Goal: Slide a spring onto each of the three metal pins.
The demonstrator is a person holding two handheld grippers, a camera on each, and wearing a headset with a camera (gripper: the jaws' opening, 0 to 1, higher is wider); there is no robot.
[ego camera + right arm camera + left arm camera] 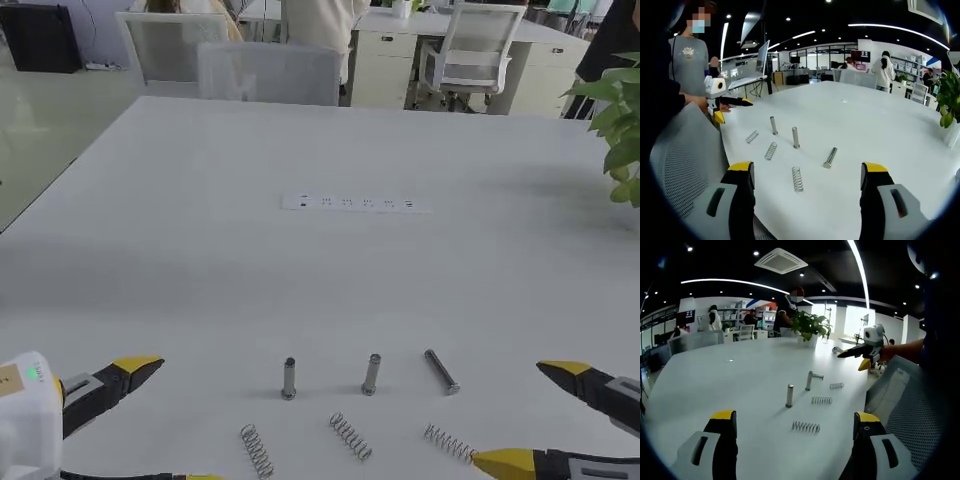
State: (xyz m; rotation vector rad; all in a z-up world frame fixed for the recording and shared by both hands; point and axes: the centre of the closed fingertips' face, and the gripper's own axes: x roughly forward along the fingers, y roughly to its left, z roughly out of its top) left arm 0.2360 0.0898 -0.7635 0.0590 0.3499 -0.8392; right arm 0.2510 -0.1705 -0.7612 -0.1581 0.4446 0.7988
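Three metal pins sit near the table's front edge. The left pin (289, 378) and middle pin (371, 373) stand upright, while the right pin (441, 371) lies on its side. In front of them lie three loose springs (256, 450) (350, 436) (447, 442). My left gripper (175, 420) is open at the lower left, and its own view has the nearest spring (806, 427) just ahead of the yellow-tipped jaws. My right gripper (512, 414) is open at the lower right, facing a spring (797, 178) and the lying pin (829, 157). Neither gripper holds anything.
A white socket strip (355, 203) is set into the middle of the white table (200, 250). A potted plant (620, 130) stands at the right edge. Grey mesh chairs (270, 72) stand behind the far edge. A mesh chair back (685, 155) is close beside me.
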